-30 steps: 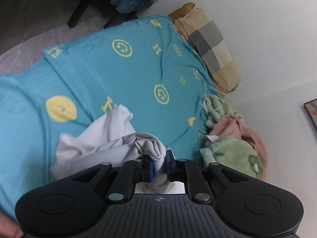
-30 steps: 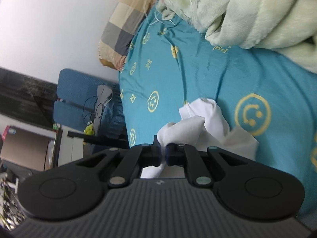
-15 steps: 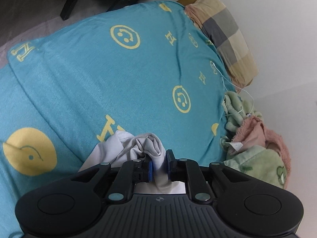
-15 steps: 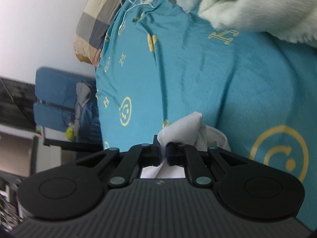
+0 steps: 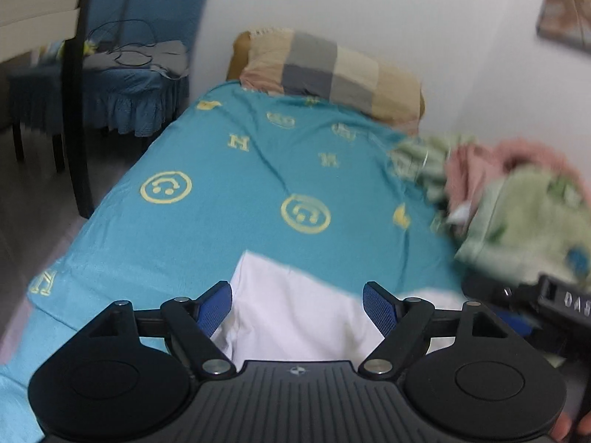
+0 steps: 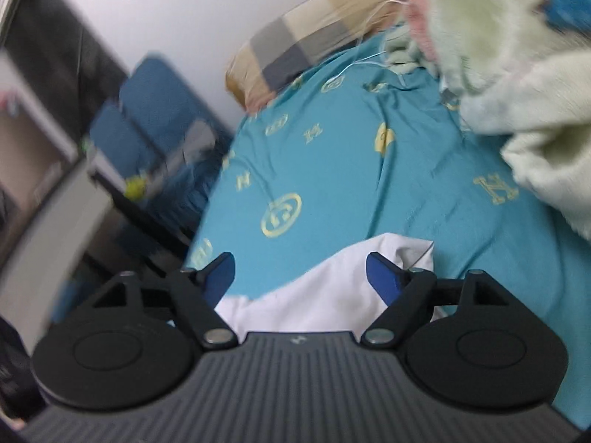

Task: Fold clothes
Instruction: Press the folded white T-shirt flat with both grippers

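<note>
Now the white garment [image 5: 295, 313] lies flat on the teal bed sheet [image 5: 229, 199], near the foot of the bed; the left gripper [image 5: 297, 304] is opening, its blue fingers [image 5: 214, 310] spread clear of the cloth between them; the right gripper [image 6: 301, 277] is opening likewise over the garment's other edge, gripping nothing; a checked pillow [image 5: 332, 74] sits at the head, a green blanket [image 5: 524, 229] to the right.
</note>
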